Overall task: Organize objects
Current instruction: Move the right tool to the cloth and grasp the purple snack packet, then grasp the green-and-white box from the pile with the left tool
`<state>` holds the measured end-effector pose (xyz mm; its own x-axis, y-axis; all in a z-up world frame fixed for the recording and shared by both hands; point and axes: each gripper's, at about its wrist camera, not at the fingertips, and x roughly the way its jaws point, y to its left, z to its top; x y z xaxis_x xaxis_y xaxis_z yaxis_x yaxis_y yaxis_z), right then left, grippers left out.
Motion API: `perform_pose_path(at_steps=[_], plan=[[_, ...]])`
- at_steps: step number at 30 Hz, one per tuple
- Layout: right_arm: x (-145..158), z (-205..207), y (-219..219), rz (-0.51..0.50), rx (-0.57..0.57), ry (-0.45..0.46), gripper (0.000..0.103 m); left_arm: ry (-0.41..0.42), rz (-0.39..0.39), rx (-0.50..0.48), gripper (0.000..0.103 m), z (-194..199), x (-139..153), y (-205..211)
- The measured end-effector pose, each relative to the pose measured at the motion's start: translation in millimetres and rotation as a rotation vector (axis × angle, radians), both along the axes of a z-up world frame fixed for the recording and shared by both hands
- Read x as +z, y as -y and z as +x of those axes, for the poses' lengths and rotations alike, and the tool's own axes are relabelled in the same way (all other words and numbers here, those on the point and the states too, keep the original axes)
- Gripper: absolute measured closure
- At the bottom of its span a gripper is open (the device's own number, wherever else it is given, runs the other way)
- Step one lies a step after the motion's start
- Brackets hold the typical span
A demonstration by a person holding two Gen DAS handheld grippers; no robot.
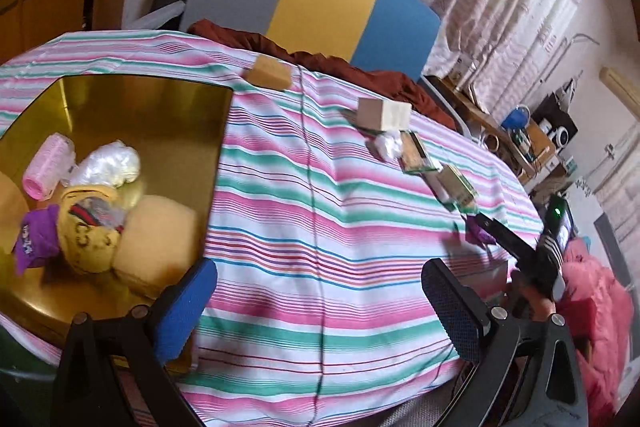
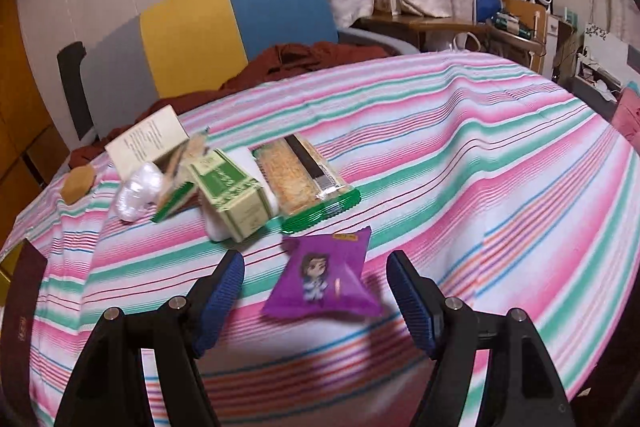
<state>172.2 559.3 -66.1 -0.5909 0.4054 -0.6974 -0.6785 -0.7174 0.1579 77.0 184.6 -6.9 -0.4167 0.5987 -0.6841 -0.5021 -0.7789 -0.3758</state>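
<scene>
Left wrist view: we see a gold tray (image 1: 120, 95) at nine o'clock on the striped cloth (image 1: 320, 227). It holds a pink roll (image 1: 48, 163), a clear bag (image 1: 110, 163), a yellow pouch (image 1: 90, 227), a purple packet (image 1: 34, 239) and a tan sponge (image 1: 158, 239). The left claw (image 1: 316, 303) stands wide over bare cloth, gripping nothing. The tray's near edge is cut off behind the claw.

In the right wrist view, the right claw (image 2: 316, 291) is also wide; a purple snack packet (image 2: 324, 279) lies on the cloth between its fingers, and we cannot tell whether they touch it. At eleven o'clock sit a green box (image 2: 232, 195), a biscuit pack (image 2: 304, 179) and a blurred white wad (image 2: 136, 195).
</scene>
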Motion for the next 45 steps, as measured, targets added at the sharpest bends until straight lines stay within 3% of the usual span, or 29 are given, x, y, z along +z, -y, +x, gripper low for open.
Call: perform_pose_path(at_steps=[5, 10, 15, 19, 28, 33, 36, 39, 42, 45], plan=[[-13, 1, -1, 0.009, 0.006, -0.003, 0.045, -0.005, -0.034, -0.031, 0.000, 6, -3, -21], [-14, 4, 2, 0.030, 0.022, -0.026, 0.045, -0.003, -0.054, -0.063, 0.000, 6, -6, -48], [-13, 14, -1, 0.055, -0.061, -0.051, 0.045, 0.008, -0.060, -0.101, 0.000, 1, -6, -92], [-15, 25, -7, 0.039, -0.114, -0.080, 0.045, 0.070, -0.055, -0.118, 0.000, -13, -11, -143], [-16, 29, -8, 0.039, -0.113, -0.108, 0.045, 0.152, -0.044, -0.122, 0.000, -32, -16, -255], [-17, 31, -9, 0.031, -0.112, -0.124, 0.045, 0.150, -0.093, -0.121, 0.001, -41, -21, -310], [-17, 31, -9, 0.030, -0.111, -0.126, 0.045, 0.143, -0.128, -0.134, 0.008, -44, -30, -335], [-17, 32, -11, 0.024, -0.108, -0.134, 0.045, 0.131, -0.161, -0.171, 0.022, -45, -41, -349], [-18, 31, -12, 0.023, -0.106, -0.135, 0.045, 0.103, -0.177, -0.187, 0.031, -45, -51, -343], [-18, 31, -12, 0.022, -0.106, -0.135, 0.045, 0.091, -0.138, -0.207, 0.039, -46, -57, -328]])
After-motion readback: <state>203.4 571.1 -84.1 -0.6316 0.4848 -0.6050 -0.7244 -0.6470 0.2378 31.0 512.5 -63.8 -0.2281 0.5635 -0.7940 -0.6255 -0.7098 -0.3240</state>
